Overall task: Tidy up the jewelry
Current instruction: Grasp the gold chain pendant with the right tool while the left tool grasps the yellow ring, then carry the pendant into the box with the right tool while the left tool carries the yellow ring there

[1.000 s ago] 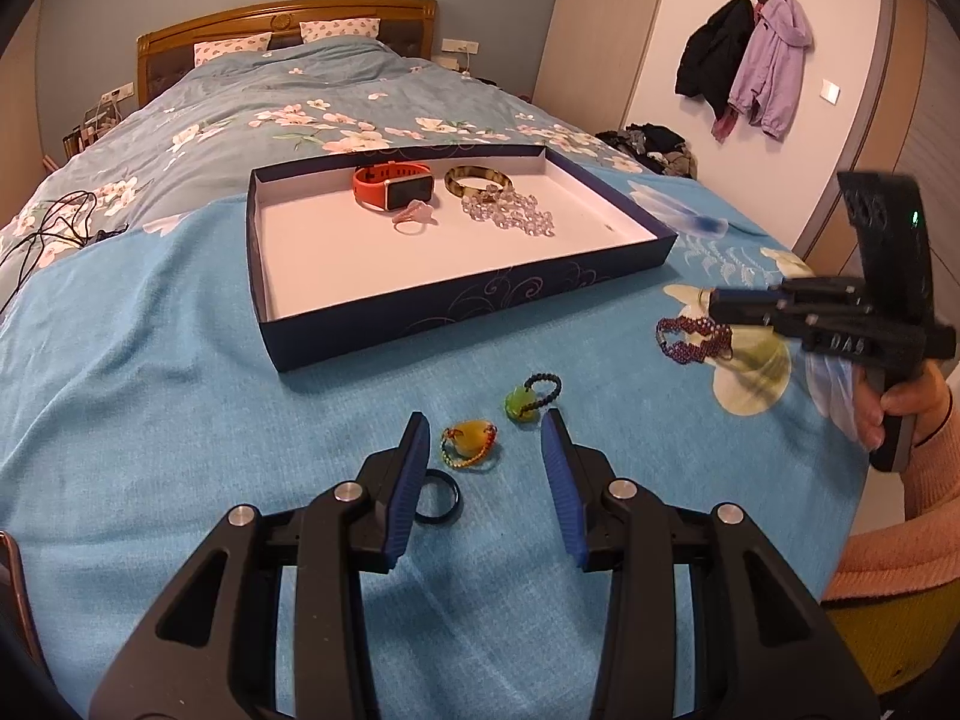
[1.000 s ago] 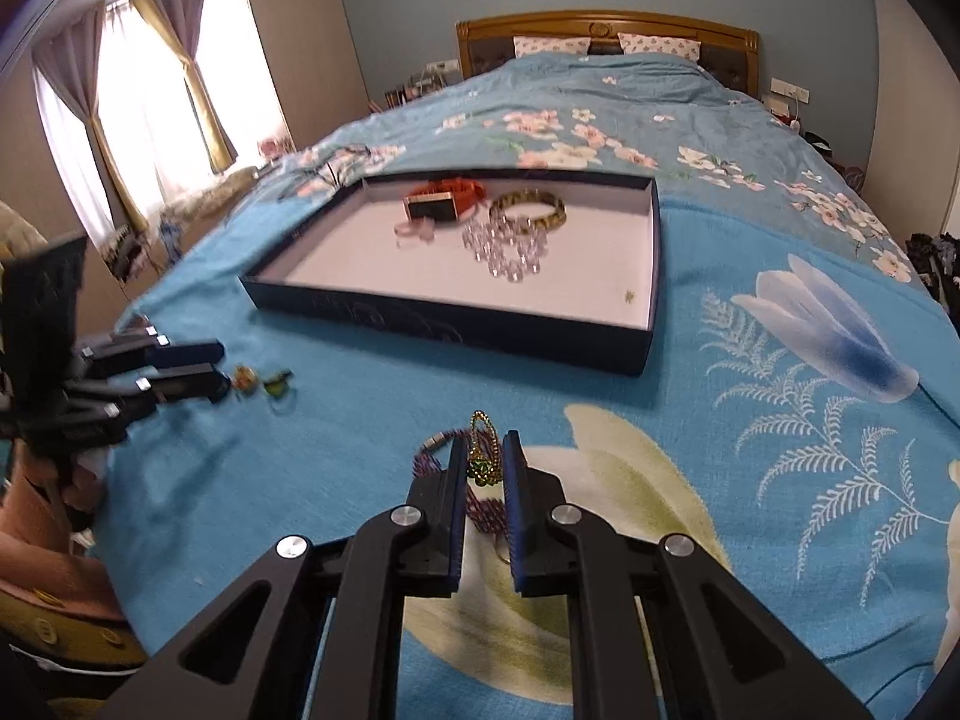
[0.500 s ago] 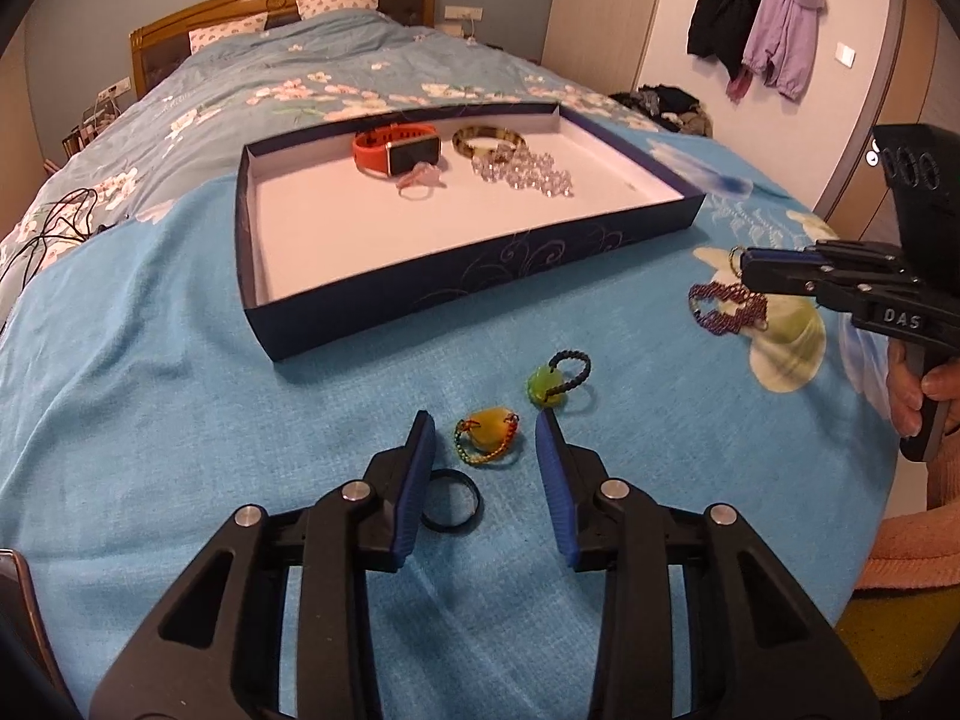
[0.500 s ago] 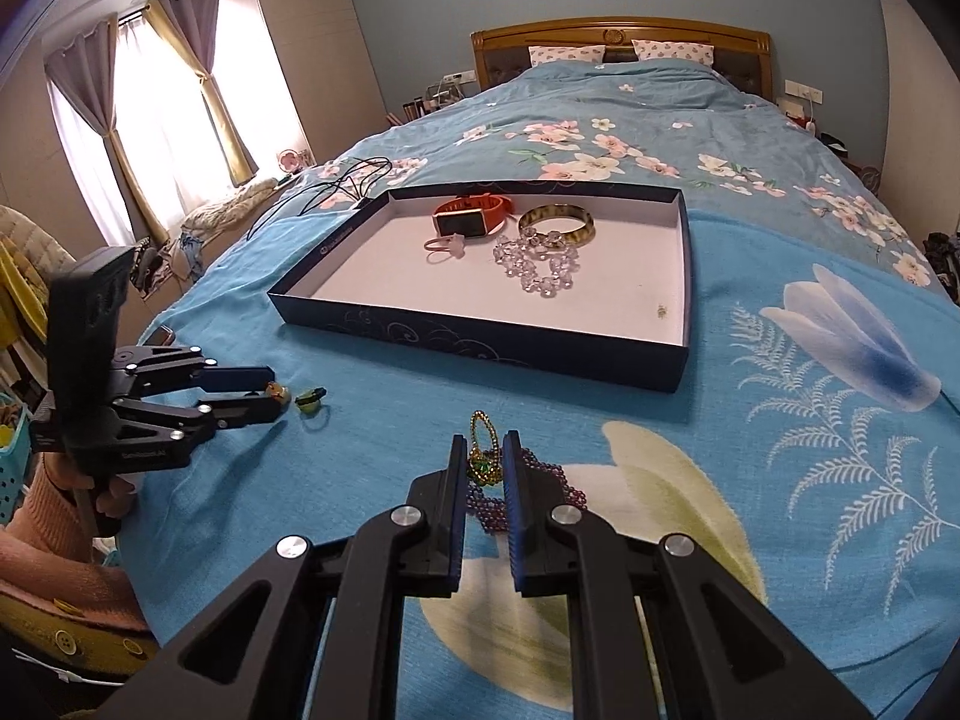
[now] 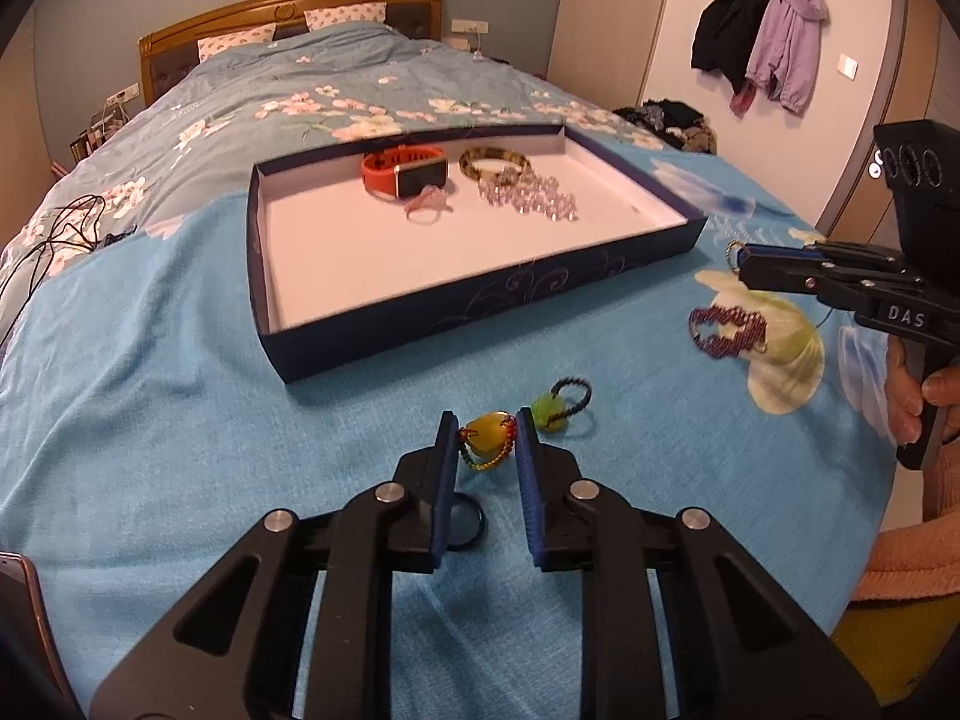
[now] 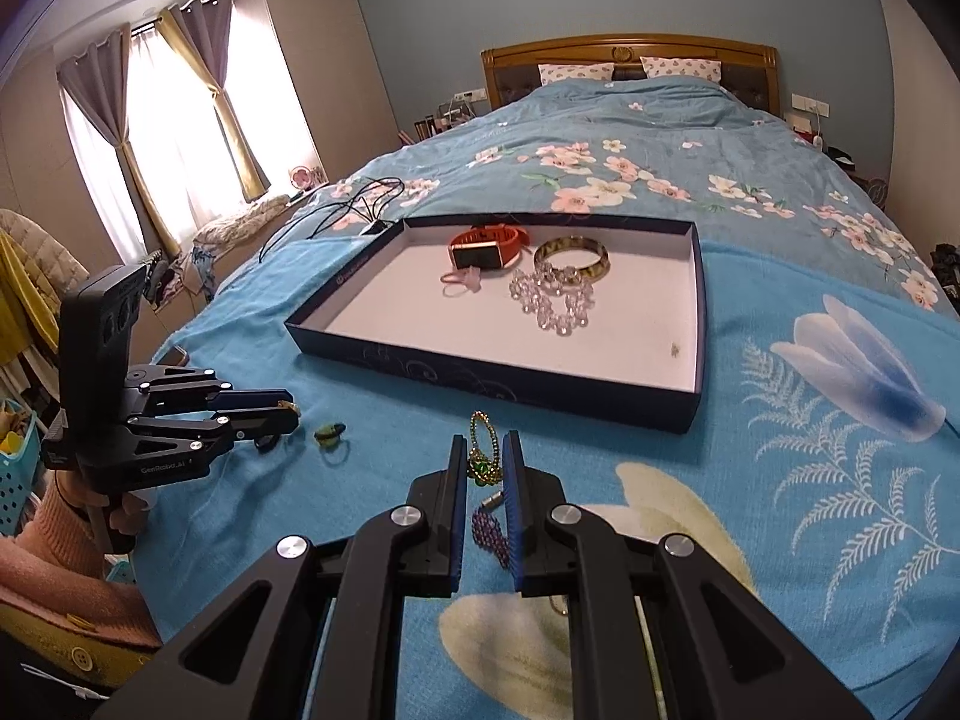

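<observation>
A dark blue box lid [image 5: 480, 300] lies on the bed and holds an orange watch [image 5: 405, 171], a bangle [image 5: 495, 162], a crystal bracelet [image 5: 534, 201] and a pink ring [image 5: 426, 207]. My left gripper [image 5: 485, 441] is shut on a yellow stone pendant [image 5: 486, 443] with a beaded loop. My right gripper [image 6: 486, 459] is shut on a gold chain with a green stone [image 6: 482, 450], held above the bed. A purple beaded bracelet [image 5: 726, 330] lies under it. A green stone ring [image 5: 555, 408] and a black ring [image 5: 462, 525] lie near the left gripper.
The bed has a blue floral cover [image 6: 810, 450]. Black cables [image 5: 54, 240] lie at the left. A phone edge [image 5: 18, 618] shows at the lower left. Coats [image 5: 762, 36] hang on the right wall. The headboard [image 6: 624, 54] is far behind.
My left gripper closed from open onto the yellow pendant. My right gripper rose with the gold chain, clear of the purple bracelet.
</observation>
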{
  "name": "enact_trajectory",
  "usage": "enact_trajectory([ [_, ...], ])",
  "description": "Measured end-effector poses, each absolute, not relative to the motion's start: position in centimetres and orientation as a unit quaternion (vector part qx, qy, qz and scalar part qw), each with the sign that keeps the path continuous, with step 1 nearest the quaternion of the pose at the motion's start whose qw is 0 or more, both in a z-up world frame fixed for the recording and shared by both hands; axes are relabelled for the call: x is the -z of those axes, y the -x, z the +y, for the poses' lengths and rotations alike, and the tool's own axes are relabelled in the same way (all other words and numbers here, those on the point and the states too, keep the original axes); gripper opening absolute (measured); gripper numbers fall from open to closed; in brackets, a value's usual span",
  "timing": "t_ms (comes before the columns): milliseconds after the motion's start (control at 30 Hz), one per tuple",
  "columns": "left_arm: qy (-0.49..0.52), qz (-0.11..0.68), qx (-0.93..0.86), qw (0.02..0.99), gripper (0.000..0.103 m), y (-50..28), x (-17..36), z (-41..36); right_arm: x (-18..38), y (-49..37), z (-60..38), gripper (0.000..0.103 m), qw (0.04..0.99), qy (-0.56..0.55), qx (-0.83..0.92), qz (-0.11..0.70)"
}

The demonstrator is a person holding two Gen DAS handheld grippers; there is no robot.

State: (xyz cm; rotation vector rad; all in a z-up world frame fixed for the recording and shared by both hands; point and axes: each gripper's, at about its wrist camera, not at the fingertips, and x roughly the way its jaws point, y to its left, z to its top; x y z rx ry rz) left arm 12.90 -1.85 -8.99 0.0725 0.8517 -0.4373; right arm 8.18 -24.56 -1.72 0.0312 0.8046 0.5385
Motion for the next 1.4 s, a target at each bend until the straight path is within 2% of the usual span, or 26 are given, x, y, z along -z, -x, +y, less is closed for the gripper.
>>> enact_trajectory([
  [700, -0.014, 0.341, 0.211, 0.916, 0.019, -14.7, 3.4, -1.6, -0.4, -10.7, -24.3, 0.010, 0.898, -0.009, -0.259, 0.355],
  [1400, 0.002, 0.351, 0.206, 0.914, 0.019, -19.3, 3.8, -2.3, 0.0, -14.8, -23.2, 0.010, 0.895, -0.016, -0.257, 0.365],
])
